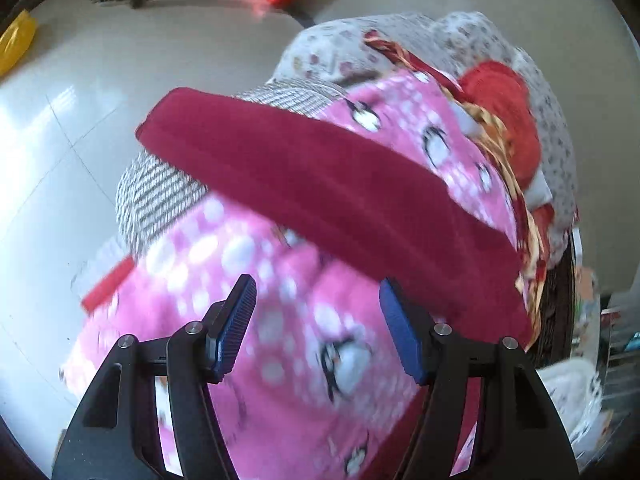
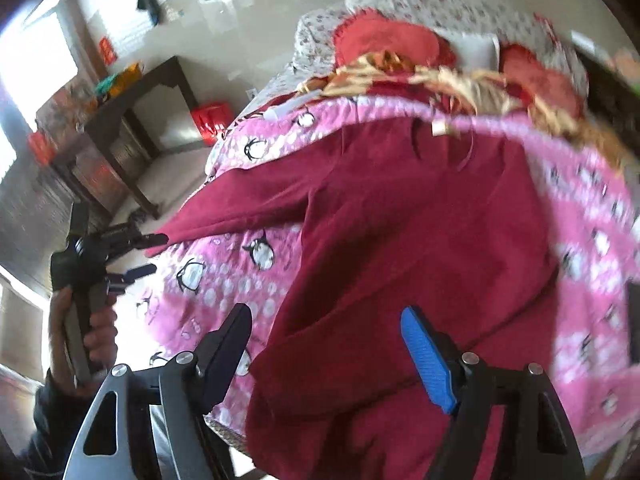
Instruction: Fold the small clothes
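Right up close, the right claw (image 2: 326, 354) hangs with its jaws spread wide and nothing between the pads, pointing down over a dark red top (image 2: 400, 260). The top lies spread on a pink penguin-print blanket (image 2: 224, 280), collar toward the far end and one sleeve stretched out to the left in the right wrist view. The blanket covers a bed (image 2: 400, 0) with a pale flowered sheet.

Over to the left in that same view, a hand (image 2: 80, 340) in a dark cuff grips the handle of the left claw (image 2: 150, 252), which sits right at the tip of that stretched sleeve. Whether a finger touches the cloth I cannot tell; the picture is blurred.

From the left wrist view, the left claw (image 1: 318, 324) also stands released, pads apart and bare, the dark red top (image 1: 320, 184) running as a band across the pink blanket (image 1: 280, 320) just beyond the fingertips. A grey-and-white striped cloth (image 1: 156, 196) peeks out beneath the sleeve end.

Farther along the bed, a red and gold patterned fabric (image 2: 400, 68) and red cushions (image 2: 380, 40) are heaped. Beyond, on the pale floor tiles (image 1: 100, 80), stands a dark table (image 2: 132, 92) with a red bag (image 2: 210, 122) behind it.
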